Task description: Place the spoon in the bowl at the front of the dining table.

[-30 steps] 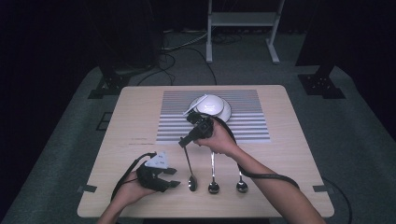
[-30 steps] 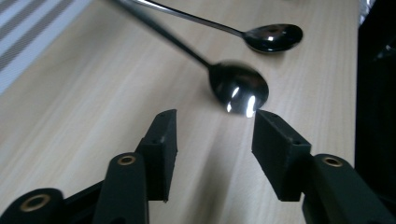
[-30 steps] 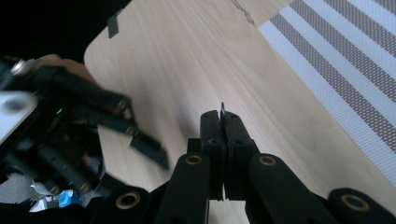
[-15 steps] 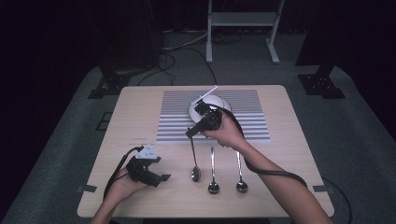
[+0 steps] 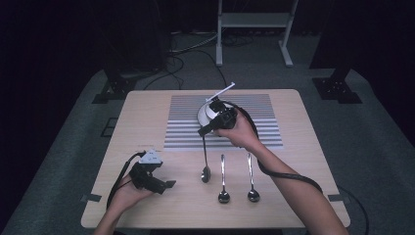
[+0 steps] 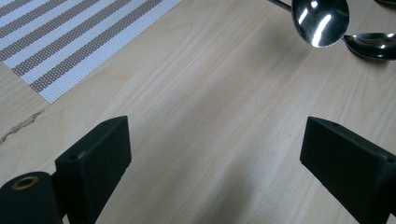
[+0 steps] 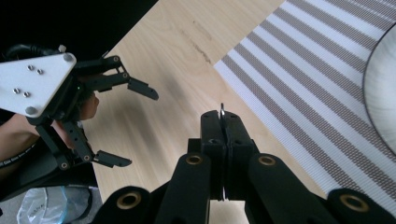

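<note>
Three spoons: one hangs from the right gripper (image 5: pixel 205 131), two lie on the table (image 5: pixel 122 127) near the front edge.
Held spoon (image 5: pixel 205 164): handle up, bowl down, clear of the wood; its tip sticks out between the jaws in the right gripper view (image 7: pixel 222 111); its shiny bowl also floats at the top of the left gripper view (image 6: pixel 320 21).
Right jaws: pressed together on the top of the handle.
Change: a second ago this spoon lay flat in the row with the others, the gripper low over it; half a second ago it was already off the table; now it hangs higher and closer to the mat (image 5: pixel 186 122).
Meaning: I judge the pick done and the carry begun, most likely toward the bowl (image 5: pixel 208 111) on the mat, just behind the gripper.
Lying spoons: middle one (image 5: pixel 223 179) and right one (image 5: pixel 251 177), side by side, handles pointing at the mat, unmoved.
Left gripper (image 5: pixel 164 185): held low at the table's front left, well apart from the spoons; it has barely shifted.
Left jaws: spread wide, nothing between them but bare wood.
Bowl: white, on the striped mat; a white stick seems to jut from it, hard to tell what.
Next: swing the spoon over the bowl's rim before letting go; it dangles, so a quick move could set it swinging.
</note>
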